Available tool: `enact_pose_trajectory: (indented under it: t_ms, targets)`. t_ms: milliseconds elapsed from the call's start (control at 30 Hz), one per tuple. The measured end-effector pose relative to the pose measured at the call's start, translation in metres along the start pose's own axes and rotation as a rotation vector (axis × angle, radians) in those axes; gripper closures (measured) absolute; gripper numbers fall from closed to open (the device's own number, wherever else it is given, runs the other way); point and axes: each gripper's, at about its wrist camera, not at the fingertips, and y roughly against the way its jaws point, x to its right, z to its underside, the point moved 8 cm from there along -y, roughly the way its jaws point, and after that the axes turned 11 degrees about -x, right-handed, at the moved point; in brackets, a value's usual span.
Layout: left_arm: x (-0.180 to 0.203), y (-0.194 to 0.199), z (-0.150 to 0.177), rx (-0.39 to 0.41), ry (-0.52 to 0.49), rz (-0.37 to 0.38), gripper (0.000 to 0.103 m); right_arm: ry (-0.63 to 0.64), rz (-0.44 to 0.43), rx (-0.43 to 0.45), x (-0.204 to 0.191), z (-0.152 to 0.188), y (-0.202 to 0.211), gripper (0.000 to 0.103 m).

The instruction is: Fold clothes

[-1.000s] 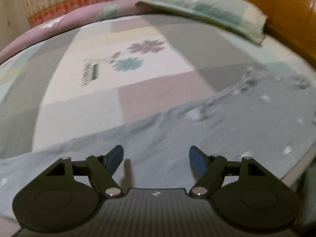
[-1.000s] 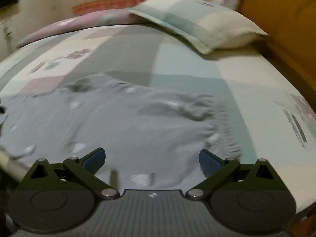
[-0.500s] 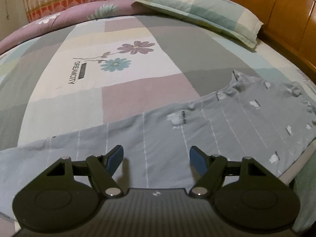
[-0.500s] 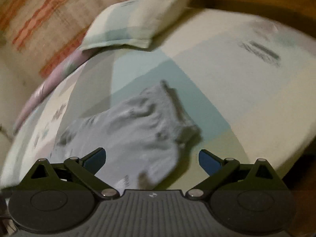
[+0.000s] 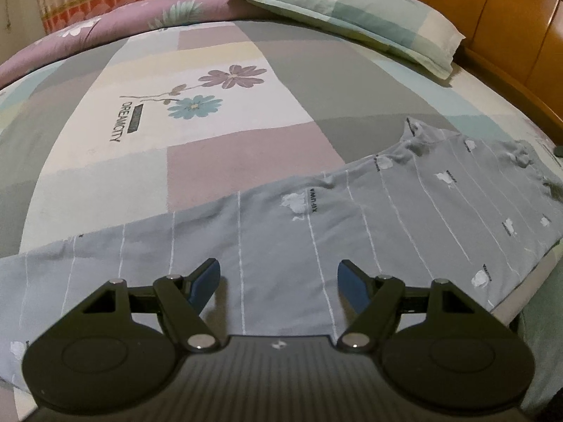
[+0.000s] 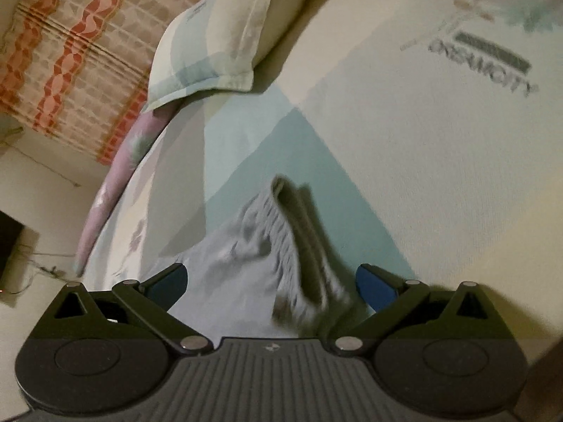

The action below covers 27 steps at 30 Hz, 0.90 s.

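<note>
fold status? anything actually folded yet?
Done: the grey garment is spread along the bed edge. No fold shows. In hand: nothing; left gripper and right gripper hover open over it. Left: every fold.

Both tongs (image 5: pixel 278 281) (image 6: pixel 272 281) agape, tilted downward

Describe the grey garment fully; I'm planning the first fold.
The garment is soft light-grey cloth with thin white stripes, small white motifs and dark lettering. It lies spread, mostly flat, along the bed's near edge, puckered toward its right end. There a ribbed edge stands rumpled. Both open grippers, left and right, hover over it; neither grips it.
</note>
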Motion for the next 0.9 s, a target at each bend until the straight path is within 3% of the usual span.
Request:
enact_pose_trajectory:
  t_ms: [167, 433, 633, 833, 900]
  targets:
    - [-0.005, 0.000, -0.001, 0.003, 0.017, 0.001, 0.028, -0.062, -0.003, -0.036, 0.001, 0.024, 0.012, 0.000]
    - [0.001, 0.002, -0.002, 0.013, 0.013, 0.023, 0.028, -0.100, -0.129, 0.103, 0.008, 0.000, -0.003, 0.000]
    - [-0.002, -0.001, 0.002, -0.003, 0.033, 0.034, 0.028, 0.033, -0.125, 0.057, -0.005, -0.001, -0.013, 0.000]
    - [0.002, 0.003, -0.001, 0.014, 0.022, 0.040, 0.028, 0.207, -0.003, 0.018, -0.028, -0.014, -0.038, 0.000]
    - [0.002, 0.002, 0.001, 0.009, 0.021, 0.038, 0.028, 0.255, 0.077, 0.011, -0.031, -0.012, -0.040, 0.017]
